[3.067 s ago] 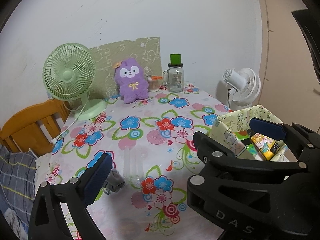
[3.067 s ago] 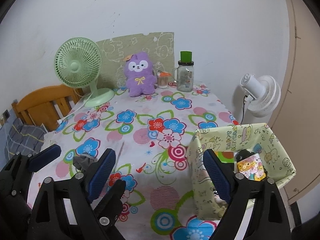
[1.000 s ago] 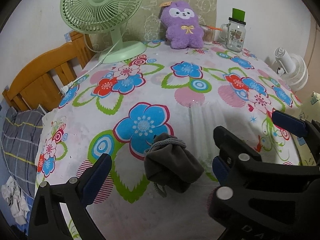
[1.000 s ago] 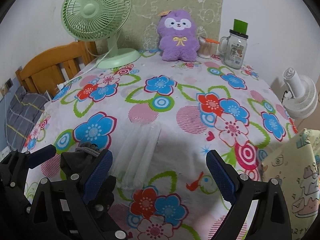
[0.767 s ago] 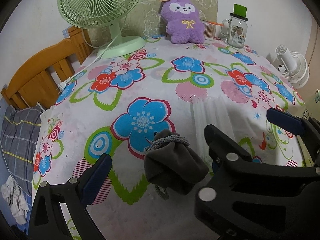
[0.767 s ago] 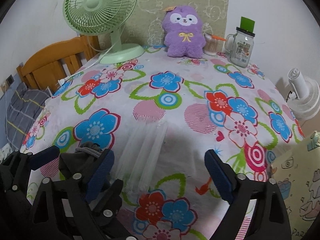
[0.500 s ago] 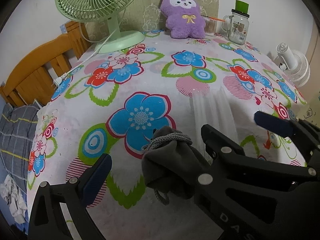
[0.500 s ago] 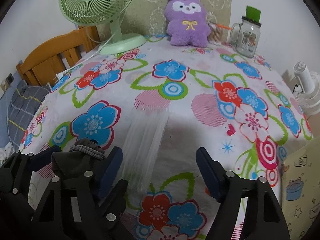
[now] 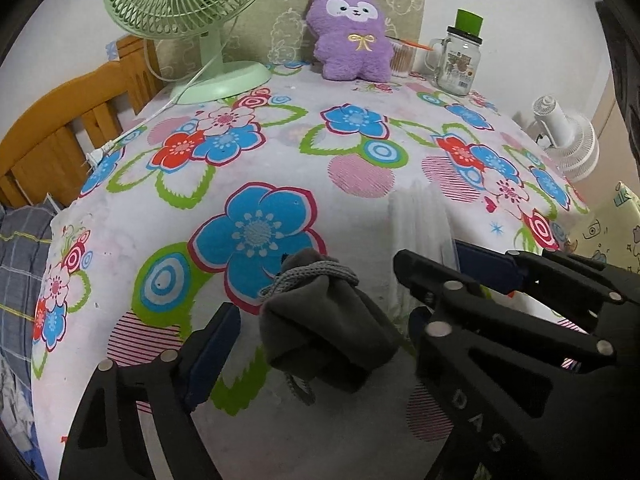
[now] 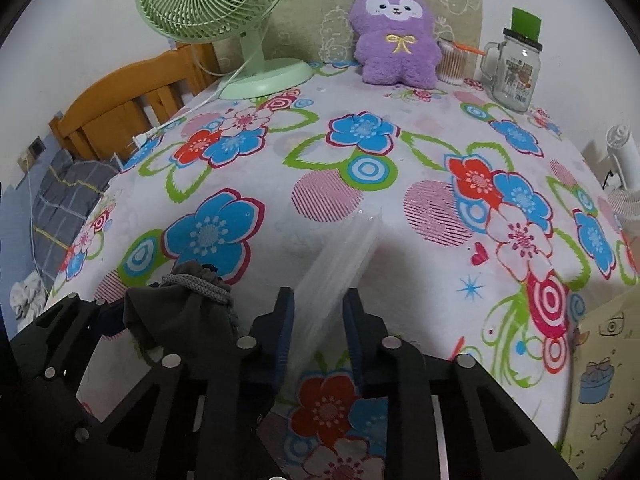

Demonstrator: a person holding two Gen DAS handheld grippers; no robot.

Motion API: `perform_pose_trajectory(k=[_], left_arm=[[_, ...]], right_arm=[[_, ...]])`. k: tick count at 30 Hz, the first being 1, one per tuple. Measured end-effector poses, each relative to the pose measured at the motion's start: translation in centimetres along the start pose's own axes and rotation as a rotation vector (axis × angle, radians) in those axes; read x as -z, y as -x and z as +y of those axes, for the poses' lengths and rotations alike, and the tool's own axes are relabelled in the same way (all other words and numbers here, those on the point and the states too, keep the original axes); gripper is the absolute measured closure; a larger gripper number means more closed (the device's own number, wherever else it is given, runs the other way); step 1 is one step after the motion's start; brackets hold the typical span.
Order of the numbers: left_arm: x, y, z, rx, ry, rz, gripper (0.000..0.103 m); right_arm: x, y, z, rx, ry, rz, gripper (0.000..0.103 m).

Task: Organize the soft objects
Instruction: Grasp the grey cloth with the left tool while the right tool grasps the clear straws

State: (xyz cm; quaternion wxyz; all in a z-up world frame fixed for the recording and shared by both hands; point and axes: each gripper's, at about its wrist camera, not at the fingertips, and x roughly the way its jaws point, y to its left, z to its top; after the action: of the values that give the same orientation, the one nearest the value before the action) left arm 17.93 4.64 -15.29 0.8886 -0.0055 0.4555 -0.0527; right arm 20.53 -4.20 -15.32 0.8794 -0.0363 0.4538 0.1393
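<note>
Floral tablecloth (image 9: 280,152) covers the table, green desk fan (image 9: 188,4) & purple plush (image 9: 352,36) at the back by the wall. Grey drawstring pouch (image 9: 324,328) sits near the front edge, between the left gripper (image 9: 316,336) fingers, not yet pinched. Right gripper (image 10: 318,328) is narrowed around a clear plastic bag (image 10: 340,256), contact unclear.

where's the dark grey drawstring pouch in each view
Left wrist view: the dark grey fabric drawstring pouch sits low and centre, on the floral tablecloth, between the left tongs' fingers.
Right wrist view: it is at lower left, beside the right tongs, which flank a clear plastic sleeve.
Shared landmark: the purple plush toy at the table's far edge.
</note>
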Motion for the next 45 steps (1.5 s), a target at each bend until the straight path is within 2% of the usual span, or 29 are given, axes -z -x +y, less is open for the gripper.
perform_pose_trajectory(k=[1,4,8,12,25,45], left_arm=[[0.0,0.1,-0.1,0.003,-0.003,-0.001,0.021],[0.1,0.2,-0.7,0.005,-0.020,-0.003,0.031],[0.3,0.5,-1.4,0.032,-0.035,-0.005,0.049],[0.5,0.9,-2.3,0.054,-0.048,-0.004,0.055],[0.9,2.3,-4.3,0.041,-0.076,-0.027,0.059],[1.8,5.4,-5.0,0.029,-0.083,-0.092,0.060]], right_arm=[[0.1,0.2,-0.1,0.016,0.002,-0.003,0.085],[0.3,0.2,-0.5,0.019,-0.006,0.003,0.084],[0.6,0.5,-1.0,0.018,-0.019,-0.002,0.084],[1.0,1.1,-1.5,0.019,-0.030,-0.009,0.084],[2.0,3.3,-2.7,0.039,-0.048,-0.041,0.088],[3.1,7.3,-2.4,0.068,-0.038,-0.109,0.090]])
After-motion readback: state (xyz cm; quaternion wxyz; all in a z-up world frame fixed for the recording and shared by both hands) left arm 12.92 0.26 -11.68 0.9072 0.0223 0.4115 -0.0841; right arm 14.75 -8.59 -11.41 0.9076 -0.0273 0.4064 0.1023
